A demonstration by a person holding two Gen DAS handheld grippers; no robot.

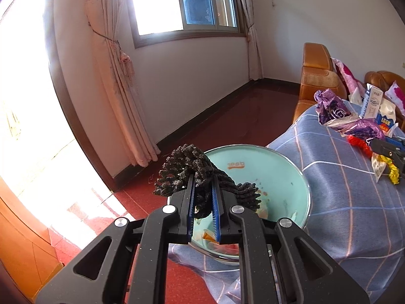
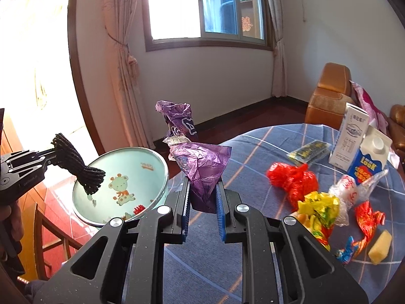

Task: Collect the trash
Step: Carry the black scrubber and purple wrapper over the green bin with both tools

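My left gripper (image 1: 203, 179) is shut on a black knitted cloth (image 1: 184, 167) and holds it over the rim of a pale green basin (image 1: 276, 167); both also show in the right wrist view, cloth (image 2: 76, 164) and basin (image 2: 149, 164). My right gripper (image 2: 202, 183) is shut on a crumpled purple wrapper (image 2: 200, 162) and holds it above the table edge beside the basin. The wrapper also shows in the left wrist view (image 1: 334, 109). Small scraps lie in the basin.
On the blue checked tablecloth (image 2: 253, 147) lie a red bag (image 2: 291, 177), a yellow wrapper (image 2: 319, 202), a clear bag (image 2: 349, 187), a red foil wrapper (image 2: 367, 220), a yellow sponge piece (image 2: 379, 247), two cartons (image 2: 354, 136) and a dark packet (image 2: 308, 150). An orange sofa (image 2: 329, 93) stands behind.
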